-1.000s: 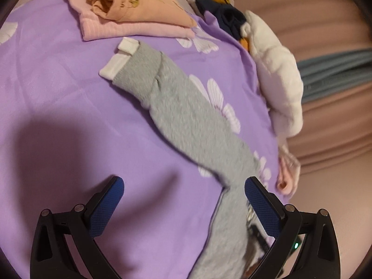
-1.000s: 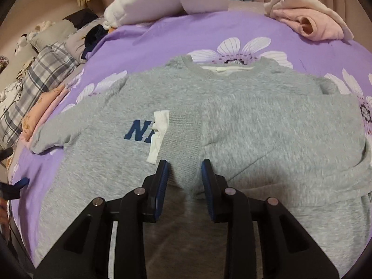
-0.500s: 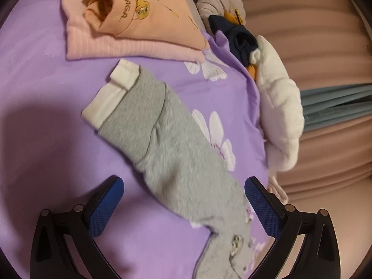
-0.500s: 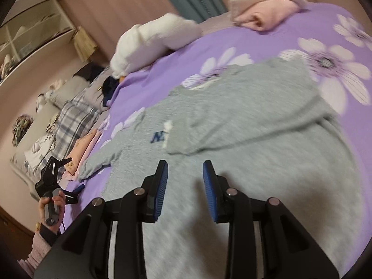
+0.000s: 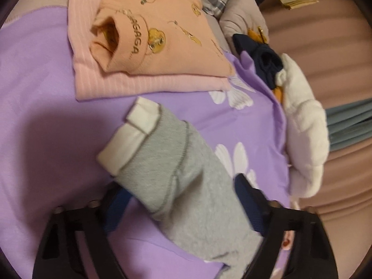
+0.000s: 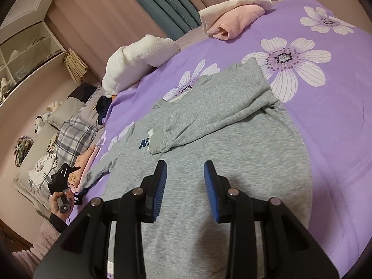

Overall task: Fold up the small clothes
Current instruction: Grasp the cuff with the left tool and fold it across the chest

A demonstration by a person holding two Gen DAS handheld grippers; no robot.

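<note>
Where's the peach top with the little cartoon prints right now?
In the left wrist view, the peach top lies folded on a pink garment, beyond the grey sleeve.

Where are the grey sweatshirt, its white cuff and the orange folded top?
grey sweatshirt (image 6: 232,162): right wrist view, chest.
white cuff (image 5: 130,137): left wrist view, folded-back end of sleeve.
orange folded top (image 5: 162,34): left wrist view, printed front.

So from my claws I count one grey sweatshirt (image 6: 223,153), two folded pink tops stacked at the far left (image 5: 148,46), one pink-and-white folded pile far right (image 6: 232,21), one white plush (image 6: 137,60).
</note>
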